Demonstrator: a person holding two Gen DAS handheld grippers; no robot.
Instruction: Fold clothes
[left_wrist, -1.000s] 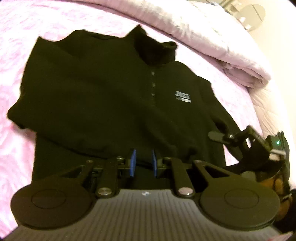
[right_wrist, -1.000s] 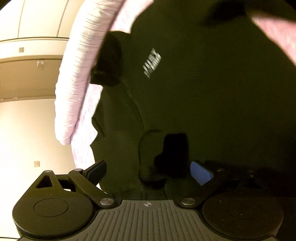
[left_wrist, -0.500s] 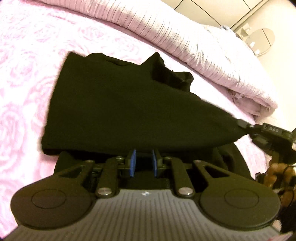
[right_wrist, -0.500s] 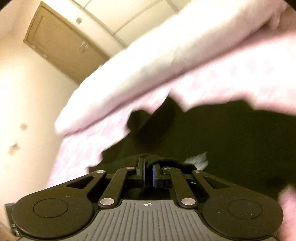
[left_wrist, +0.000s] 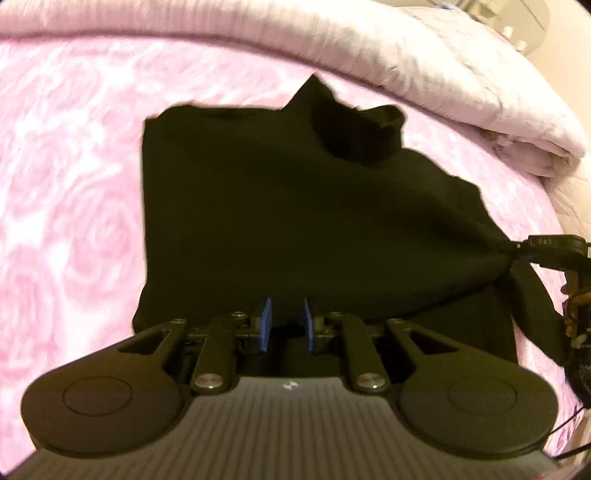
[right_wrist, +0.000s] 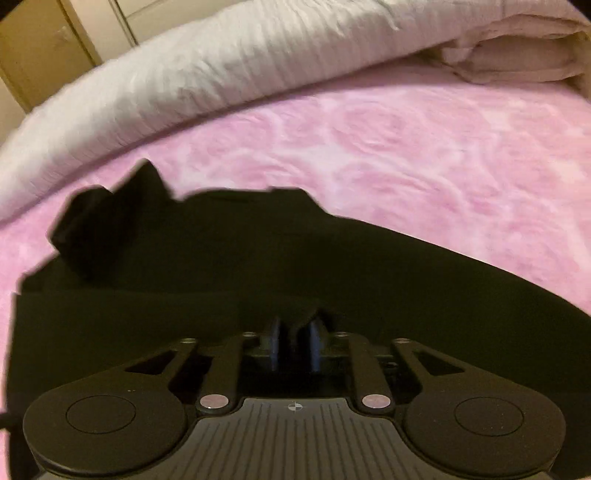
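Note:
A black zip-neck top (left_wrist: 295, 221) lies on the pink rose-patterned bedspread (left_wrist: 66, 206), its collar (left_wrist: 354, 129) toward the far side. My left gripper (left_wrist: 286, 325) sits at its near hem, its blue pads close together with black cloth between them. My right gripper (left_wrist: 517, 247) shows at the right edge of the left wrist view, pinching a stretched corner of the top and holding it up. In the right wrist view the right gripper (right_wrist: 293, 336) is shut on a bunch of black cloth (right_wrist: 258, 266).
A rolled pale duvet (left_wrist: 369, 55) runs along the far side of the bed and also shows in the right wrist view (right_wrist: 221, 85). A wooden door (right_wrist: 44, 48) stands beyond it at the left. Pink bedspread (right_wrist: 424, 155) lies to the right of the top.
The right gripper closed on the top's right side and lifted it across the front, covering the white logo. The left gripper stayed at the hem and moved closer to the garment.

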